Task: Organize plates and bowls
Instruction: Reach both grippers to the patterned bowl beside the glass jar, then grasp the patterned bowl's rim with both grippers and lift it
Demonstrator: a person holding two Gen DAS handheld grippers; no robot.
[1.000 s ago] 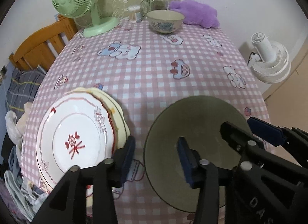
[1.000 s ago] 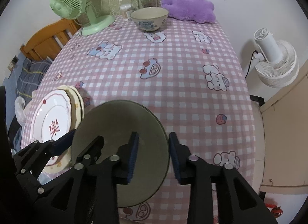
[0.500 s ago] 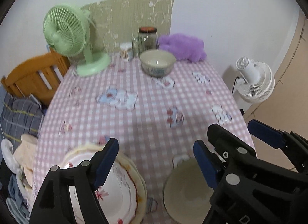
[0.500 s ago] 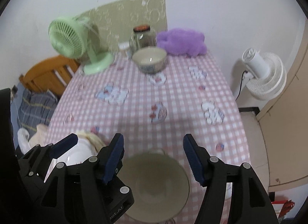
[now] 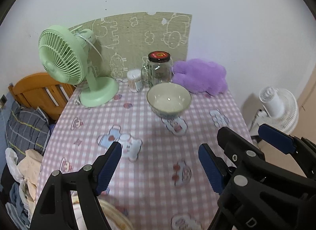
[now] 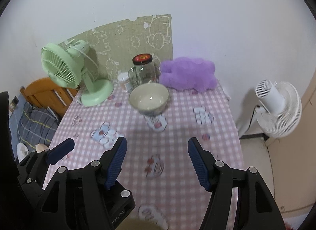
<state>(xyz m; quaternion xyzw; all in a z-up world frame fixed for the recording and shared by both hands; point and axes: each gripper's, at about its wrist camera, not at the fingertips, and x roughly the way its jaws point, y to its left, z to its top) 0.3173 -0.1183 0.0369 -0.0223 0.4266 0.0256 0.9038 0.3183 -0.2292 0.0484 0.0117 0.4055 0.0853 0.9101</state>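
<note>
A cream bowl (image 5: 168,99) with a patterned outside stands at the far end of the pink checked table (image 5: 150,151); it also shows in the right wrist view (image 6: 149,98). My left gripper (image 5: 160,167) is open and empty, raised above the near half of the table. My right gripper (image 6: 157,165) is open and empty beside it. The rim of the stacked plates (image 5: 116,217) peeks in at the bottom of the left wrist view. A sliver of the olive bowl (image 6: 142,225) shows at the bottom edge of the right wrist view.
At the table's far edge stand a green desk fan (image 5: 69,66), a glass jar with a red lid (image 5: 159,68), a small cup of swabs (image 5: 134,80) and a purple plush (image 5: 199,78). A white floor fan (image 6: 278,105) stands right of the table. A wooden bed frame (image 5: 39,91) with clothes lies left.
Both grippers opened wide and lifted up and back from the olive bowl and the plates. The view tilted up toward the far end of the table.
</note>
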